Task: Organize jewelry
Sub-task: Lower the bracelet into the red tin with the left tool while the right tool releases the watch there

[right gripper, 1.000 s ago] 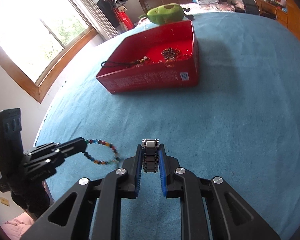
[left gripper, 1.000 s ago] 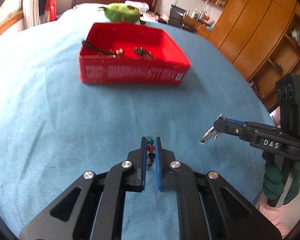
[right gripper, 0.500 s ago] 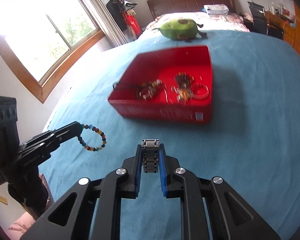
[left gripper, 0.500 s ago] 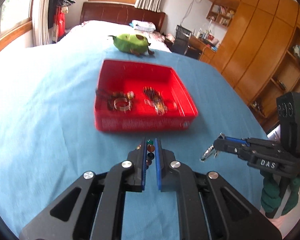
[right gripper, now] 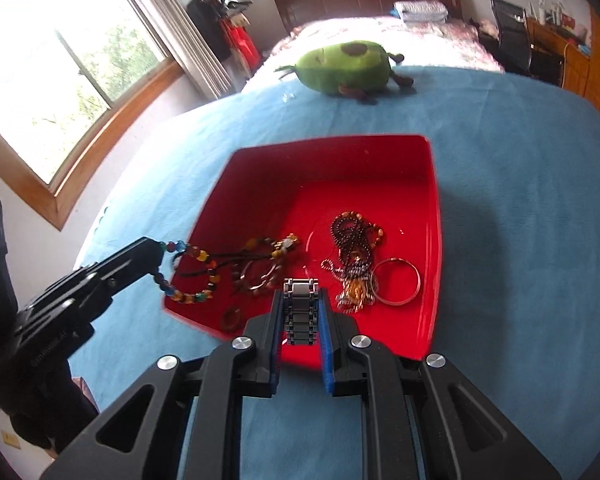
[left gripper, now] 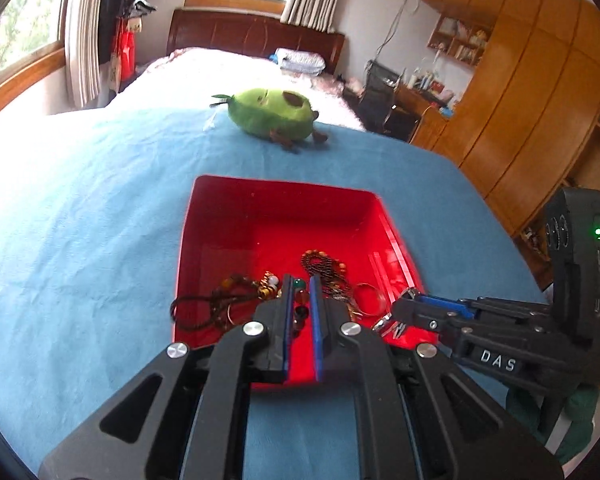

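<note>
A red box (left gripper: 284,200) (right gripper: 432,184) sits on the blue blanket and holds several pieces of jewelry. My left gripper (left gripper: 299,286) is shut on a multicoloured bead bracelet (left gripper: 299,285) and hangs over the box's near left part; the bracelet's loop dangles in the right wrist view (right gripper: 198,276). My right gripper (right gripper: 300,292) is shut on a dark metal link bracelet (right gripper: 300,312) above the box's near edge; it also shows in the left wrist view (left gripper: 396,318). Inside lie a dark bead necklace (right gripper: 354,236), a silver bangle (right gripper: 396,280) and a corded bead bracelet (right gripper: 256,256).
A green avocado plush toy (left gripper: 274,114) (right gripper: 346,66) lies on the blanket beyond the box. A bed with a wooden headboard (left gripper: 252,40) stands behind. Wooden wardrobes (left gripper: 540,100) line the right, a window (right gripper: 60,80) the left.
Both grippers have moved forward toward the red box with their bracelets and now hang over its near edge. The box looks much closer in both views.
</note>
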### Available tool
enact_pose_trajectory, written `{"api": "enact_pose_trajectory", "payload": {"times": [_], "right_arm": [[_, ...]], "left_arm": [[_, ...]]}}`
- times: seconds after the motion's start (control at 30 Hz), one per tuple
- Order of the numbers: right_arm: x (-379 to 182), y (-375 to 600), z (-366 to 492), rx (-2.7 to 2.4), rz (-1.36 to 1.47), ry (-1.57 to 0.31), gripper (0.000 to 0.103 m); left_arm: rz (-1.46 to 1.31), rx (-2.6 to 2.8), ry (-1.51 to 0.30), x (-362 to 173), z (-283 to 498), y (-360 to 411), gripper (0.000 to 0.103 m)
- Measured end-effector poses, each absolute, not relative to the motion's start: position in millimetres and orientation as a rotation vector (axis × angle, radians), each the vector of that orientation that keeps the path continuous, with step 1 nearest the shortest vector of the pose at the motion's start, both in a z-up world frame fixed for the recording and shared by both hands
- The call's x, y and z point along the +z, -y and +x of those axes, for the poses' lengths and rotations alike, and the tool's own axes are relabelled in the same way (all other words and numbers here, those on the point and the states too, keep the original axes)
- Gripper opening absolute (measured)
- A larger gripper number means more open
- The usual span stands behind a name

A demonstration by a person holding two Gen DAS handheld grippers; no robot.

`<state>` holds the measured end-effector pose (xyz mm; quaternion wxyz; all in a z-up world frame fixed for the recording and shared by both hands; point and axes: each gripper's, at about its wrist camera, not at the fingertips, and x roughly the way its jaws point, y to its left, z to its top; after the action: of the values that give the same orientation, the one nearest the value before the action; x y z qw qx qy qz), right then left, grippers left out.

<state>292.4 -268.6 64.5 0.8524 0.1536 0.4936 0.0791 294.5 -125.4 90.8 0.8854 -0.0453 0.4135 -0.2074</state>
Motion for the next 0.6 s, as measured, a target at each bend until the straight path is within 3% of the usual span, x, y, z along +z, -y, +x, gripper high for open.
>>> {"api": "enact_pose_trajectory", "payload": {"times": [0.3, 0.33, 0.37, 0.4, 0.47, 0.6], "right_arm": [[19.4, 265.8, 334.7, 0.154, 0.290, -1.111, 0.016], [18.8, 264.8, 336.3, 0.156, 0.289, -1.111, 0.019], [18.9, 265.3, 336.8, 0.155, 0.291, -1.104, 0.029], [20.9, 266.1, 336.2, 0.147, 0.287, -1.088, 0.032], [25.7, 267.5, 334.2, 0.142, 0.284, -1.067, 0.032], [39.3, 272.4, 320.9, 0.110, 0.272, -1.024, 0.033]], "left_arm": [[-0.067, -0.392, -0.950, 37.6, 343.2, 140.7, 0.006], [-0.064, -0.396, -0.959, 33.4, 346.8, 140.7, 0.007], [-0.062, -0.397, -0.965, 31.0, 348.7, 140.9, 0.009], [-0.060, -0.399, -0.966, 29.5, 349.8, 140.6, 0.012], [-0.054, -0.402, -0.965, 31.3, 348.8, 139.7, 0.038], [-0.061, -0.393, -0.927, 41.1, 342.0, 131.9, 0.039]]}}
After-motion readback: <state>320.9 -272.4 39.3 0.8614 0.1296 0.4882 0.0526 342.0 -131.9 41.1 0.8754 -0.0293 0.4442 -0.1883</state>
